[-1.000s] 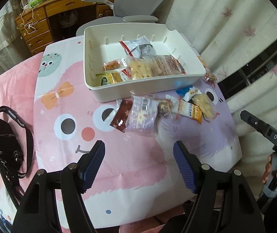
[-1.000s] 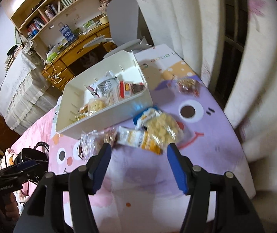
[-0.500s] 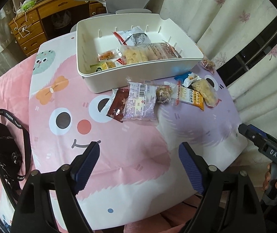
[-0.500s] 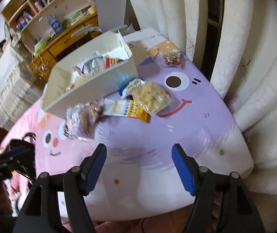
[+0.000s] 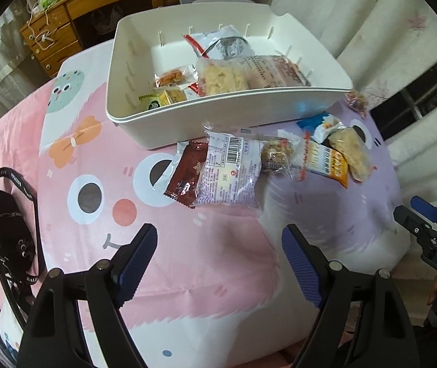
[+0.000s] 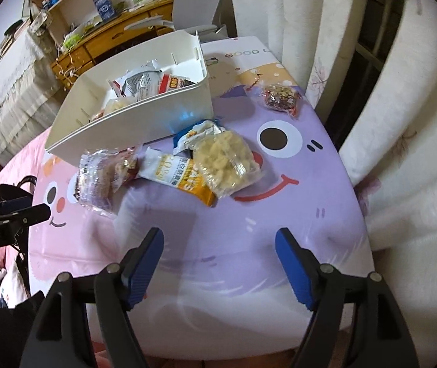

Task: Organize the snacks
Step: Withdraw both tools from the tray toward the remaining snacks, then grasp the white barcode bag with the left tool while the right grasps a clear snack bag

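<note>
Left wrist view: ribbed blue pads of the left gripper (image 5: 219, 250) stand apart, empty, above crinkly snack packets (image 5: 227, 168) beside a smooth white rectangular bin (image 5: 218, 113); right gripper (image 6: 219, 250) opening, empty.

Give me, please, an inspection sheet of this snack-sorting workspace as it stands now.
Surface: table under a pink and purple cartoon cloth.
Job's things: white bin already holds several snack packs; a dark red packet, barcode pack, orange oat bar and clear bag of puffs lie outside before it; a nut pack lies apart by the curtain.
Clutter: black bag at the table's edge.
Grippers: left gripper open, empty; right gripper opening, nothing between its jaws.
Cables: white cord on the wooden desk.
Surroundings: curtains, grey chair, bookshelf.
</note>
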Demonstrator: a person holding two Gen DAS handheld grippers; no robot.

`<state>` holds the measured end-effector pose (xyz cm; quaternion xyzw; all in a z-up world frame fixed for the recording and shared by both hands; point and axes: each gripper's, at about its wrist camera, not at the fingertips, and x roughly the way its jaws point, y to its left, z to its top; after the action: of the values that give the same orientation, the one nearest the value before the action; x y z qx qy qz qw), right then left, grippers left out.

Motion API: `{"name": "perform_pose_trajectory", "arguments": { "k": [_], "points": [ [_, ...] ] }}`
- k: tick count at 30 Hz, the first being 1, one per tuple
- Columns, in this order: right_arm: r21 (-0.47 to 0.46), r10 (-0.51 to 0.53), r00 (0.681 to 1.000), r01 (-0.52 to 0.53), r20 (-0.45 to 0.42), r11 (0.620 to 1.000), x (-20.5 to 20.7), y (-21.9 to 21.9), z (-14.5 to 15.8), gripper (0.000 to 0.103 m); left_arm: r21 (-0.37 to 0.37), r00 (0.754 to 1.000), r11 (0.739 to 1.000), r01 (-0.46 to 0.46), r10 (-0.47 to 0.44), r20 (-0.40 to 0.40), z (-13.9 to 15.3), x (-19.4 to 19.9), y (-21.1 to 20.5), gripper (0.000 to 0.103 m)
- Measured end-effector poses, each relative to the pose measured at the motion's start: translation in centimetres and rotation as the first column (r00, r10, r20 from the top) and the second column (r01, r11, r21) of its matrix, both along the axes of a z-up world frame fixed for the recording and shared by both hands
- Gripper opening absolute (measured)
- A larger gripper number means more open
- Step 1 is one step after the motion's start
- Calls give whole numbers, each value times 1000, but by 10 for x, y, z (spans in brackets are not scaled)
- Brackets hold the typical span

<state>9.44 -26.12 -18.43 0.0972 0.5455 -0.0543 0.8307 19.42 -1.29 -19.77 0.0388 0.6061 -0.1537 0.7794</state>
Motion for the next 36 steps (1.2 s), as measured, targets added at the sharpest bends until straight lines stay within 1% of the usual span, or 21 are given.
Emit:
{"name": "perform_pose_trajectory", "arguments": {
  "k": [7,12,16,20,24,29,32,36],
  "points": [
    [19,83,996,-83,-29,996,34,-20,-19,76,47,997,997,-55,57,-43,-20,20,-17,83],
    [45,165,986,-163,-38,986,58,-25,-34,76,78,993,993,-93,98,-63,-34,36,-32,83],
    [39,231,973,-230,-23,972,76,-24,-41,76,118,990,986,-121,129,-57,-42,48,-43,83],
    [18,300,954,-300,8,954,88,-24,-48,76,159,990,980,-119,130,-55,-48,58,-54,83],
    [0,352,935,-352,32,936,96,-22,-53,76,183,990,976,-116,128,-60,-53,64,-61,83],
    [-16,387,921,-387,35,922,105,-22,-63,76,209,985,965,-155,167,-37,-59,72,-62,83],
    [10,396,918,-396,29,918,109,-23,-70,76,212,979,959,-186,198,-37,-62,76,-58,82],
    [36,410,912,-410,19,911,115,-26,-79,74,205,975,958,-200,214,-50,-68,81,-54,82]
  ]
}}
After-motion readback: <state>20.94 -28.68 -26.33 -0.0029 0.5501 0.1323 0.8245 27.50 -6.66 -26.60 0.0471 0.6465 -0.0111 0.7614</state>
